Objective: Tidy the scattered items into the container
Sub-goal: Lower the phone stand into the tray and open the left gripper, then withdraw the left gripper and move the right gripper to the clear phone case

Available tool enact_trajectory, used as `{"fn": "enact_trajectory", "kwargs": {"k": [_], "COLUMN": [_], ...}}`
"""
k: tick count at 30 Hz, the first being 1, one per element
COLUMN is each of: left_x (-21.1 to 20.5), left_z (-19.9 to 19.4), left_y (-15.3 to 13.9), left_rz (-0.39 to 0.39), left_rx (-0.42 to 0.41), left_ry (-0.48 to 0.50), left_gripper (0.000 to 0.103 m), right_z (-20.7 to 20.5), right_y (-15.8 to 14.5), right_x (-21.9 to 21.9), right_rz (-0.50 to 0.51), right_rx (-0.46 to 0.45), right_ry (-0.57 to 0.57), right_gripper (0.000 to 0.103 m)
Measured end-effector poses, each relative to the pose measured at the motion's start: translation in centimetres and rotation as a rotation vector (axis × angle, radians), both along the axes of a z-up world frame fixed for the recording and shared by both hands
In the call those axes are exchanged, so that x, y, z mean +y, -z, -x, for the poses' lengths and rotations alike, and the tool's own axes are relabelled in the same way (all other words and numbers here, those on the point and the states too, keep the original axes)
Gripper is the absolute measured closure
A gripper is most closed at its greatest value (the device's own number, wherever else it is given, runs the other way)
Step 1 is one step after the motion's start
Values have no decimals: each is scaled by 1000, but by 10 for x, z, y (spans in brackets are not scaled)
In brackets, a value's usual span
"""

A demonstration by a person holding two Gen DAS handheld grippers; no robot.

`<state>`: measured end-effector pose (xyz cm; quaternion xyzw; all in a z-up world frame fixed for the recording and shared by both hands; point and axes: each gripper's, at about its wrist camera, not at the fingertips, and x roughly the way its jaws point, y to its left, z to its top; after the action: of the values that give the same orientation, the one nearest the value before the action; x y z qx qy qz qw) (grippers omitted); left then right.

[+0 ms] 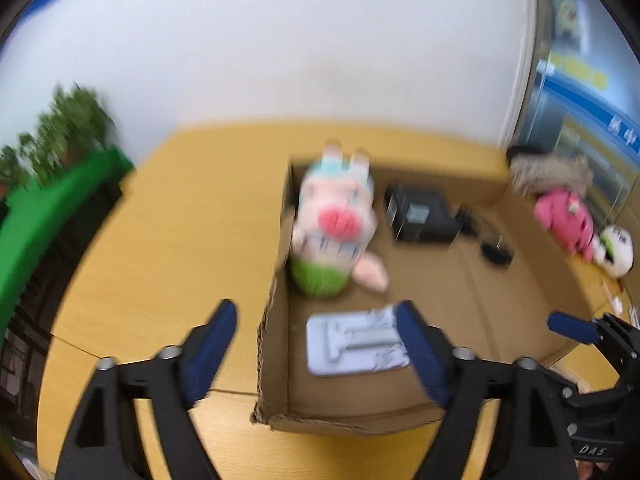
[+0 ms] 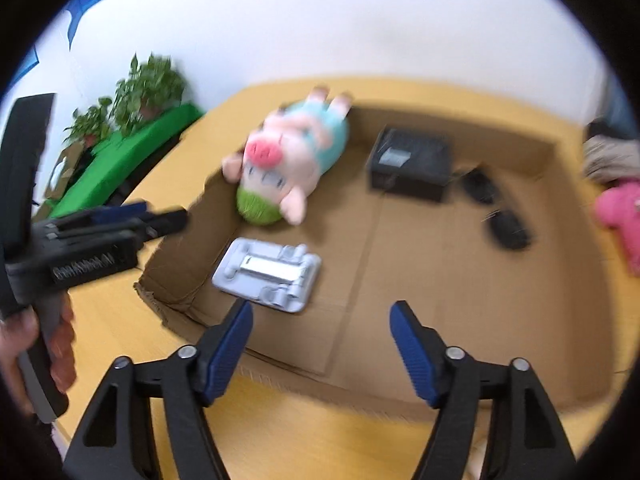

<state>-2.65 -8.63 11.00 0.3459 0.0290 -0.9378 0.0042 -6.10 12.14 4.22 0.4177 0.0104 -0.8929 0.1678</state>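
Plush pig [image 1: 334,220] is lying inside the cardboard box [image 1: 276,320], leaning against its left wall at the far left corner, feet poking over the far rim, green head pointing near. Grey moulded tray [image 1: 352,344] is sitting flat on the box floor just near of the pig. Black box [image 1: 422,212] is resting further right by the far wall, with small dark items beside it. Left gripper [image 1: 316,356] is hovering over the near left corner, jaws spread wide, nothing between the pads. Right gripper [image 2: 322,348] is hanging over the near rim, likewise released and empty. Pink plush [image 1: 564,216] is lying outside, right of the box, on the yellow table [image 1: 172,220].
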Motion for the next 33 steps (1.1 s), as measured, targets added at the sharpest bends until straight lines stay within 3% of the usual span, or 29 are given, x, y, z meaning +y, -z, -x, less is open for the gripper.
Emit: {"fn": "enact_trajectory", "kwargs": {"k": [4,8,14,19,33], "left_x": [25,43,66,75,100], "left_z": [-45,-70,-94,-109,-107], "left_y": [-25,-36,-43,-38,-31], "left_rz": [14,-1,7,-32,-30], "left_rx": [138,185,180,180,141], "left_ry": [-3,31,59,66,104], "left_gripper": [2,1,0,0,0], "right_z": [-34,-54,-86,-108,-113], "right_y": [-28,-46,-57,-61,-53], "right_x": [16,28,39,46,66], "right_rz": [-58,-70,-66,-94,-54], "right_rx": [124,186,229,248,235], "right_ry": [44,79,98,104,120], "right_gripper": [26,26,26,26,26]}}
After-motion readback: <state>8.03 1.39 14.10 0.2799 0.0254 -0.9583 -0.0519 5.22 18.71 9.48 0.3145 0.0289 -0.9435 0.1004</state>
